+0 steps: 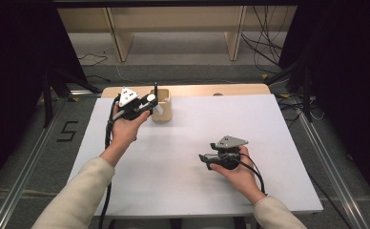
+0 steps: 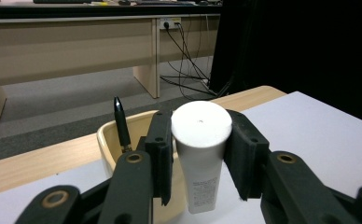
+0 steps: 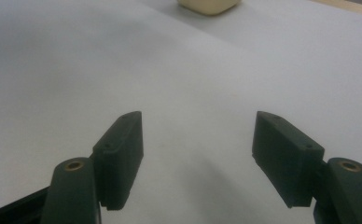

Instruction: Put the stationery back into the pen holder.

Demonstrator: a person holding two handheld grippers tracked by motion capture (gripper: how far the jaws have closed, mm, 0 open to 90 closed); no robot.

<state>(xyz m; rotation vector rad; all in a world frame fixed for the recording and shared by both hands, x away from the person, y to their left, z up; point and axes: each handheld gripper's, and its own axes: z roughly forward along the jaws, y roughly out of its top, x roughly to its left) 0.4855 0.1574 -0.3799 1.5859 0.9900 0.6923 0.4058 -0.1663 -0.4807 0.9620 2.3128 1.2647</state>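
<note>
The left gripper (image 2: 201, 154) has its jaws clamped on a white tube (image 2: 201, 140) beside the cream holder (image 2: 105, 142) — the right gripper (image 3: 198, 154) gapes wide, empty.

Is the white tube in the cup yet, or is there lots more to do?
Nearly there. Already done: a black pen stands in the cream rounded cup. In hand: the left hand-held gripper is shut on the white round-capped tube, holding it just beside the cup's rim. Left to do: put the tube into the cup and let go. The right hand-held gripper is open and holds nothing, low over the white table sheet.
</note>
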